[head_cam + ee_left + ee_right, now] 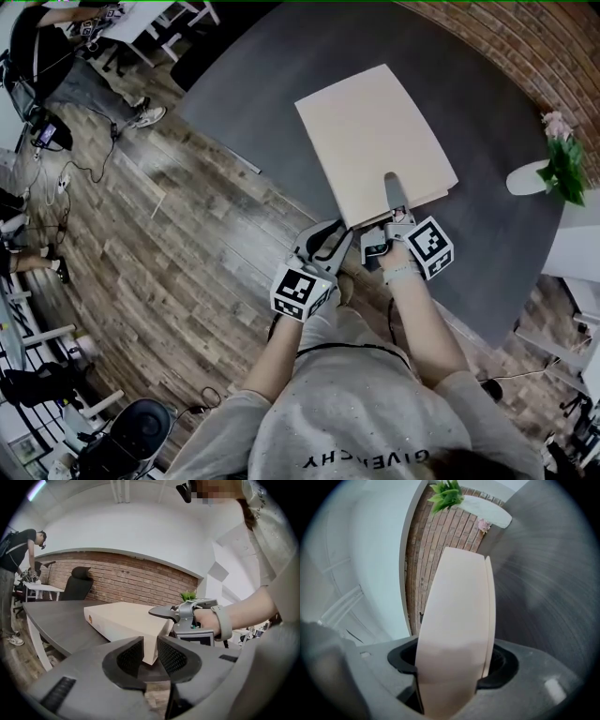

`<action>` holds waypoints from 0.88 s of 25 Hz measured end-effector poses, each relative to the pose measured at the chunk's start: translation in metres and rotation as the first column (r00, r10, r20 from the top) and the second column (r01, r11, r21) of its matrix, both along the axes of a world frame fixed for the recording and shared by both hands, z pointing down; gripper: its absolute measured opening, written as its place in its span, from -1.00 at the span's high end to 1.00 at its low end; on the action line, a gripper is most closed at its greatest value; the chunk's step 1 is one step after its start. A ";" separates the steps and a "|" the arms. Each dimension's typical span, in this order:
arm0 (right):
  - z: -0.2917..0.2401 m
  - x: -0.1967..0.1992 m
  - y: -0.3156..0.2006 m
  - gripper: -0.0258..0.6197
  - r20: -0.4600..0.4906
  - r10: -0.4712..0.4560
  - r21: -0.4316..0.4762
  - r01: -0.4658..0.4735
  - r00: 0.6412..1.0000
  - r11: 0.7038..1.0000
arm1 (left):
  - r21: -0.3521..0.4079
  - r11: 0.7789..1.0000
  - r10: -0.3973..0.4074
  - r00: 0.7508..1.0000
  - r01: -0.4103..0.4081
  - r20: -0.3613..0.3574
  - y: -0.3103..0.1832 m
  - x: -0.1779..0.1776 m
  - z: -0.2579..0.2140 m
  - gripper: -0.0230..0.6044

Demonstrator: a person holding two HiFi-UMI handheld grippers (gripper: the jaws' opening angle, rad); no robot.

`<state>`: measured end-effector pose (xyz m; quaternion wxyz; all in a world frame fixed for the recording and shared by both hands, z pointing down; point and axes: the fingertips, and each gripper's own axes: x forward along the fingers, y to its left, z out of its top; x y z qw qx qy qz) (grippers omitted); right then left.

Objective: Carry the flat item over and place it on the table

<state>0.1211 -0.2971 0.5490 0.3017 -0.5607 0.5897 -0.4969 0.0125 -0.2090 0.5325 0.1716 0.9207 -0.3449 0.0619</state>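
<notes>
Left tool (pixel 330 242) hovers at the near edge of the dark grey table (pixel 253 84), its jaws narrowly apart and empty. Right tool (pixel 392 204) clamps the near edge of the flat beige box (pixel 375 141), which lies on the table.

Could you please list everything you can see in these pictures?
flat box: one, beige, lying on the table
table: one, dark grey, under the box
plant: one, green, white pot, by the table's right edge
office chair: one, black, beyond the table, by the brick wall
bystander: one, dark top, far left in the left gripper view
floor: wood planks, brown, around the table
left gripper: one, grey, fingers slightly apart, empty, near the box's corner
right gripper: one, grey, fingers closed on the box's near edge
</notes>
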 end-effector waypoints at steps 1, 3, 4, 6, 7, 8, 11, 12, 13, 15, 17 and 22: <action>0.001 -0.002 0.000 -0.05 0.000 -0.013 -0.006 0.013 1.000 1.000 | -0.006 1.000 -0.009 1.000 0.009 -0.007 -0.001 -0.001 0.001 0.65; 0.007 -0.007 0.001 -0.06 0.004 -0.039 -0.021 0.039 0.999 0.999 | -0.020 1.000 -0.020 1.000 0.020 -0.019 -0.001 -0.004 0.005 0.65; 0.011 -0.009 0.001 -0.07 0.008 -0.048 -0.030 0.049 0.999 0.998 | -0.023 0.999 -0.023 1.000 0.022 -0.021 -0.002 -0.004 0.007 0.65; 0.017 -0.012 0.002 -0.09 0.016 -0.060 -0.046 0.061 0.998 0.997 | -0.027 0.999 -0.027 0.999 0.026 -0.027 -0.003 -0.005 0.009 0.64; 0.019 -0.013 0.002 -0.10 0.020 -0.067 -0.053 0.068 0.998 0.996 | -0.027 0.999 -0.030 0.999 0.029 -0.033 -0.004 -0.005 0.009 0.65; 0.020 -0.016 0.003 -0.12 0.023 -0.074 -0.060 0.076 0.997 0.995 | -0.023 0.999 -0.035 0.999 0.034 -0.038 -0.005 -0.005 0.008 0.65; 0.022 -0.020 0.005 -0.16 0.047 -0.087 -0.078 0.091 0.995 0.993 | 0.003 0.999 -0.045 0.998 0.045 -0.039 -0.006 -0.006 0.001 0.64; 0.023 -0.021 0.006 -0.16 0.054 -0.090 -0.082 0.094 0.994 0.992 | 0.007 0.999 -0.045 0.998 0.045 -0.037 -0.006 -0.006 0.000 0.64; 0.023 -0.021 0.006 -0.16 0.057 -0.094 -0.084 0.099 0.994 0.992 | 0.009 0.999 -0.045 0.998 0.045 -0.034 -0.006 -0.006 0.000 0.65; 0.024 -0.021 0.007 -0.16 0.058 -0.105 -0.087 0.110 0.993 0.990 | 0.012 0.999 -0.048 0.998 0.049 -0.029 -0.006 -0.005 0.001 0.64; 0.024 -0.022 0.007 -0.17 0.061 -0.116 -0.089 0.121 0.991 0.989 | 0.014 0.998 -0.053 0.998 0.053 -0.029 -0.006 -0.005 0.000 0.64; 0.023 -0.026 0.009 -0.18 0.070 -0.145 -0.094 0.151 0.987 0.984 | 0.005 0.998 -0.055 0.998 0.055 -0.030 -0.006 -0.007 0.000 0.65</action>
